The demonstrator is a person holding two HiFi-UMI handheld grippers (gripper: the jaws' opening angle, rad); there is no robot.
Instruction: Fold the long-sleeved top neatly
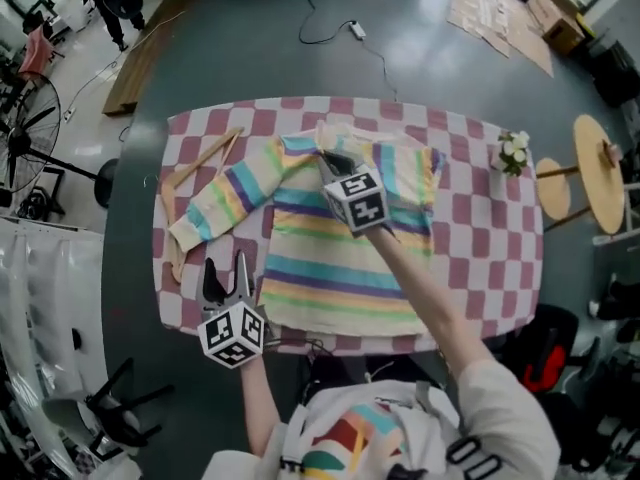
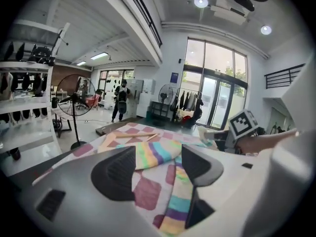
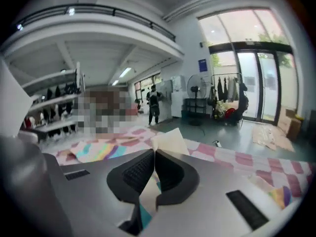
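Note:
The striped pastel long-sleeved top [image 1: 330, 268] lies flat on the pink-and-white checked table [image 1: 480, 248], its left sleeve [image 1: 225, 198] stretched toward the far left. My right gripper [image 1: 336, 158] is over the neckline end, shut on a cream edge of the top [image 3: 168, 142] that sticks up between its jaws [image 3: 154, 168]. My left gripper [image 1: 226, 274] hangs at the near left edge of the table, jaws open with nothing between them. In the left gripper view the sleeve [image 2: 153, 152] and body lie beyond the open jaws [image 2: 158, 168]. Which part of the top the cream edge belongs to I cannot tell.
A wooden hanger [image 1: 195, 163] lies on the table's far left, beside the sleeve. A small bunch of white flowers [image 1: 513, 151] stands at the right end. Round wooden stools [image 1: 598, 168] stand to the right, a standing fan [image 1: 20, 118] to the left.

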